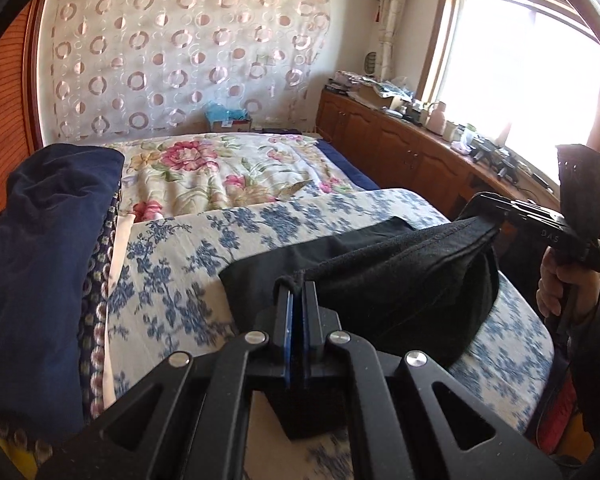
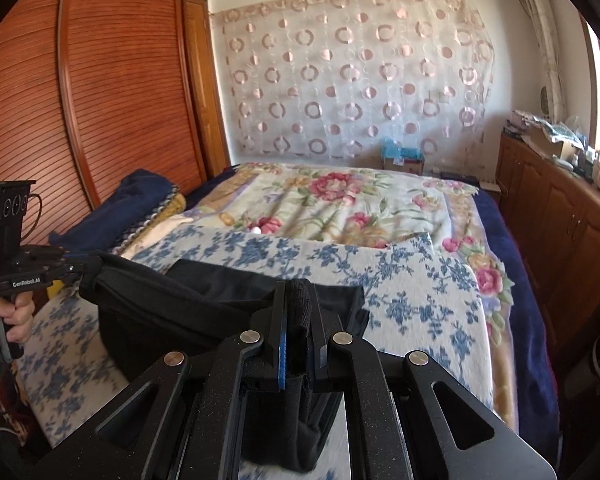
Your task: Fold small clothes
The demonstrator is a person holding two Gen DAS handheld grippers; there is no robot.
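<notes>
Left gripper [image 1: 299, 292]: jaws pressed together, pinching the hem of a black garment [image 1: 400, 280] right at their tips. Right gripper [image 2: 298, 292]: jaws likewise clamped on the same black garment [image 2: 204, 304], a thick fold of its cloth sticking up between them and hanging down behind them.

Stretched between the two pairs of jaws, the garment's upper edge taut and lifted; below that edge, the rest sagging in a loose pouch, with its far part resting on the bed. Seen from the left jaws, right gripper [image 1: 496, 216] off to the right and slightly ahead, gripping the garment's other corner, with a hand [image 1: 556, 284] around its handle. Seen from the right jaws, left gripper [image 2: 80, 270] off to the left, with a hand [image 2: 12, 316] on its grip.

Under both pairs of jaws, a white bedspread with blue flowers [image 1: 180, 264], just beneath the hanging cloth. Ahead of the jaws, beyond that bedspread, a cream blanket with pink flowers [image 1: 220, 168]. Left of the left jaws, a dark blue folded pile [image 1: 44, 248] on patterned bedding. Far ahead, a curtain with pink rings [image 1: 180, 48] on the wall. Right of the jaws, wooden cabinets [image 1: 400, 148] under a bright window [image 1: 520, 72]. Left of the right jaws, a slatted wooden wardrobe [image 2: 112, 92].
</notes>
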